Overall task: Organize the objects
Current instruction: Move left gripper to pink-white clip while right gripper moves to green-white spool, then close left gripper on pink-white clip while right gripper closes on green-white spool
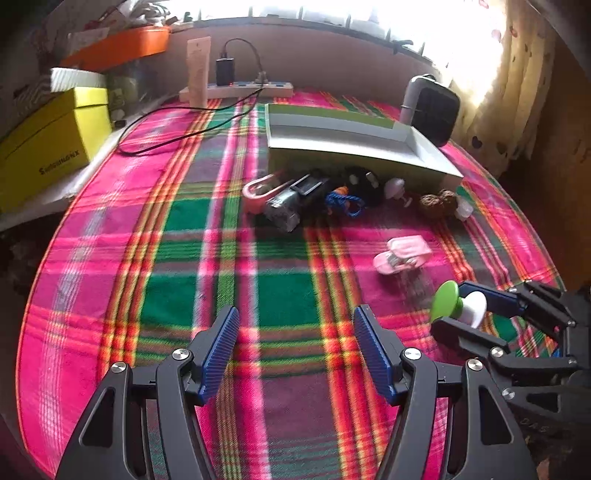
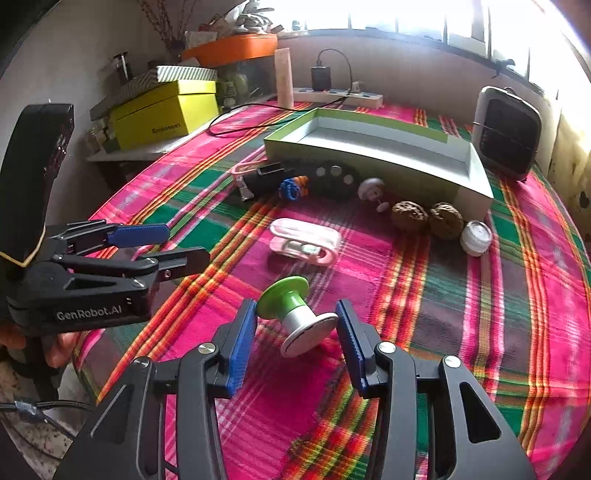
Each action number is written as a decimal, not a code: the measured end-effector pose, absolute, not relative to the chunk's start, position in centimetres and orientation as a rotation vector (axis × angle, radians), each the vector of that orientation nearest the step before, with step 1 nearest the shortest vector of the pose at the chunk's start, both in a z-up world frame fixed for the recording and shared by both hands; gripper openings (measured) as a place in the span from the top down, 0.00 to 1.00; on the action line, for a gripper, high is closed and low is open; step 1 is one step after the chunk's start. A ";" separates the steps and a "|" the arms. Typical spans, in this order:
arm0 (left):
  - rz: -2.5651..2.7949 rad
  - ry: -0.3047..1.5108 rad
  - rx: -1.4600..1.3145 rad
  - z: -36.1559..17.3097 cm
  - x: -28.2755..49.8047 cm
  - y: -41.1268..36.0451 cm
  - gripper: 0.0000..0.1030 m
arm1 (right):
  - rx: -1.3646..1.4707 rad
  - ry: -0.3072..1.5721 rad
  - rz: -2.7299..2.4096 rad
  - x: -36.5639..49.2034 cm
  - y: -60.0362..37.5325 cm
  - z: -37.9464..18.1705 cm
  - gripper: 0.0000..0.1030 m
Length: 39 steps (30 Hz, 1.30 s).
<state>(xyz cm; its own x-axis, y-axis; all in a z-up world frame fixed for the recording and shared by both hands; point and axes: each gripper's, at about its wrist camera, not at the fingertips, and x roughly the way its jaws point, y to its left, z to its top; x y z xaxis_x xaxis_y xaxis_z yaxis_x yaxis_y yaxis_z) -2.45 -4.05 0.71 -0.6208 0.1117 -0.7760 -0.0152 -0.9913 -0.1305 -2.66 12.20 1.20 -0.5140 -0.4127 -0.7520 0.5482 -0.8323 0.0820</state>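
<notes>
The right gripper brackets a green-and-white spool, pads not visibly pressing; the left gripper hangs spread and empty. The green tray looks empty, with a dozen-odd items on the cloth beside it: sorting barely begun.

A: The tray hides what stands behind its front wall, and its floor is mostly out of sight.

B: The black thing against it is too dark to name. Those two brown lumps are too blurred to identify.

A: The window is blown out white. The spool sits between the right gripper pads; contact is unclear.
</notes>
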 end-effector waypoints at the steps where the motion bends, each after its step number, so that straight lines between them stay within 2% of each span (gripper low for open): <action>1: 2.751 -0.174 -1.327 0.8 -2.5 -3.9 0.37 | 1.094 0.212 -2.323 -2.7 12.3 1.2 0.57; 11: 2.613 -0.157 -1.270 0.9 -4.9 -1.6 0.37 | 1.126 0.166 -2.389 -3.6 14.8 1.3 0.57; 24: 2.559 0.020 -1.236 0.6 -7.8 2.0 0.39 | 1.152 0.145 -2.419 -4.5 16.3 1.4 0.57; 28: 2.556 0.055 -1.229 0.6 -8.1 2.6 0.51 | 1.151 0.144 -2.420 -4.6 16.3 1.4 0.57; 32: 2.568 0.082 -1.231 0.6 -8.3 2.7 0.68 | 1.154 0.141 -2.417 -5.0 16.3 1.4 0.57; 34: 2.573 0.097 -1.232 0.6 -8.3 2.9 0.71 | 1.155 0.143 -2.416 -5.1 16.3 1.4 0.57; 39: 2.581 0.102 -1.237 0.6 -8.4 2.9 0.84 | 1.154 0.143 -2.415 -5.3 16.3 1.4 0.57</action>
<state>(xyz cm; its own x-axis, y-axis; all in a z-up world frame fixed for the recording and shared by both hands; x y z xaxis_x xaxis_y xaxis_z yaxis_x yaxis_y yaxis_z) -8.40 2.88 0.63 -0.5958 0.2165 -0.7734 -0.2766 -0.9594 -0.0555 -5.26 16.27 1.42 -0.5441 -0.3575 -0.7591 0.4447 -0.8900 0.1004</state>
